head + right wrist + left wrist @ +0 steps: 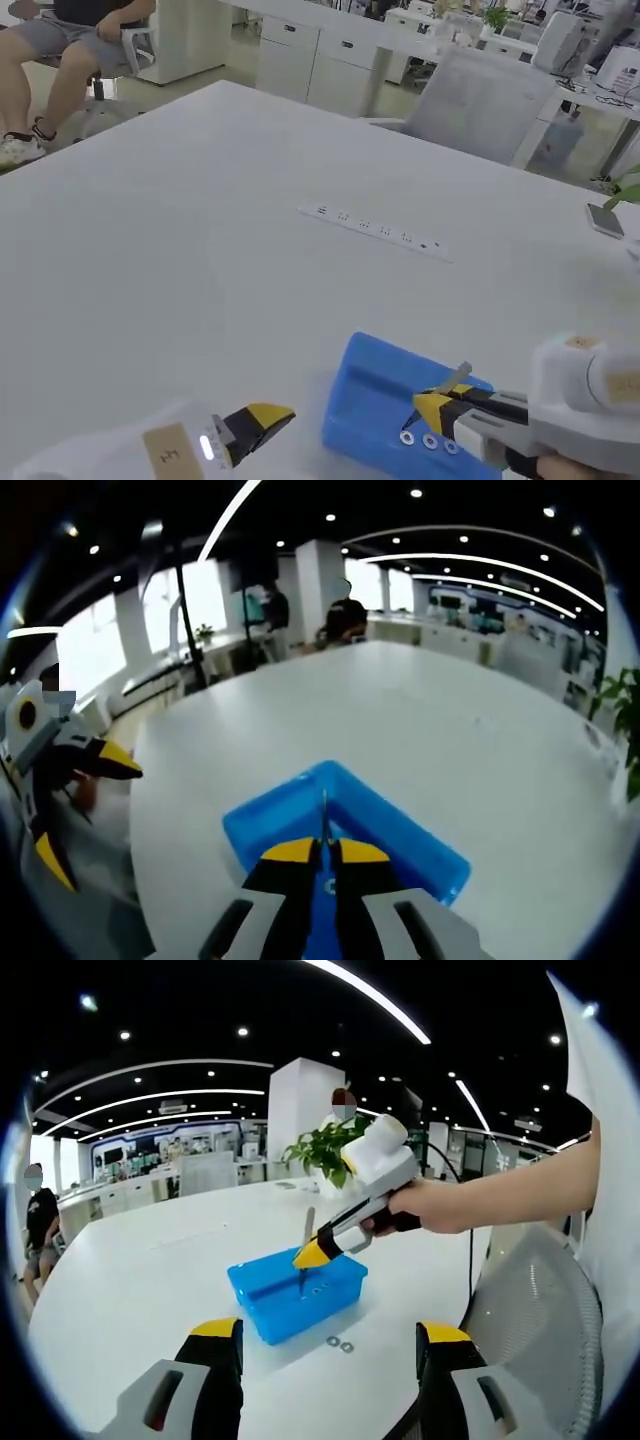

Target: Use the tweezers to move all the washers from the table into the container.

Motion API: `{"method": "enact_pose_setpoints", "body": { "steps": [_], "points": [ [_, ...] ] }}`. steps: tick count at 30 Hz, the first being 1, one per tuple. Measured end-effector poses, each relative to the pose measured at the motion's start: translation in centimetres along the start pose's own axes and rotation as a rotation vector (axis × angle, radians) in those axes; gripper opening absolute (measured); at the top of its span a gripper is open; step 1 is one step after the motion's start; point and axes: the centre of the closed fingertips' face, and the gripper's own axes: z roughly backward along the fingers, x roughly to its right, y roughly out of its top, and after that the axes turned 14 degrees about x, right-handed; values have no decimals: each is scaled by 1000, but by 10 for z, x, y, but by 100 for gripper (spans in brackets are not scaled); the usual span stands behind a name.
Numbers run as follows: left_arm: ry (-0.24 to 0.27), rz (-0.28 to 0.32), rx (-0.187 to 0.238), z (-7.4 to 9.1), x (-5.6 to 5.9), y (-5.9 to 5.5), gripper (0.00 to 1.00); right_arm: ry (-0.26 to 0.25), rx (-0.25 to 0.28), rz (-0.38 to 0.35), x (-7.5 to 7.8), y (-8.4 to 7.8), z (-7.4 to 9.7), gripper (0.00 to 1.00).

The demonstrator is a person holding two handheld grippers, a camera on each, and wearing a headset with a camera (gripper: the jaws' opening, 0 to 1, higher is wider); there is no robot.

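Note:
A blue container sits on the white table near its front edge. My right gripper is shut on metal tweezers, whose tips point down into the container. Three washers lie on the container floor below the gripper. In the left gripper view the right gripper holds the tweezers over the container, and two washers lie on the table just in front of it. My left gripper is open and holds nothing, left of the container. The right gripper view looks along the tweezers into the container.
A recessed socket strip lies mid-table and a phone at the far right edge. A grey office chair stands behind the table. A person sits at the far left. A plant is beyond the container.

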Motion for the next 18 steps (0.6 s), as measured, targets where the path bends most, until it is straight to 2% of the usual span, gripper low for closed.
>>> {"method": "enact_pose_setpoints", "body": {
  "steps": [9,18],
  "points": [
    [5,-3,5,0,-1,1,71,2,42,24,-5,21,9,3],
    [4,-2,7,-1,-1,2,70,3,60,39,-11,31,20,3]
  ]
}}
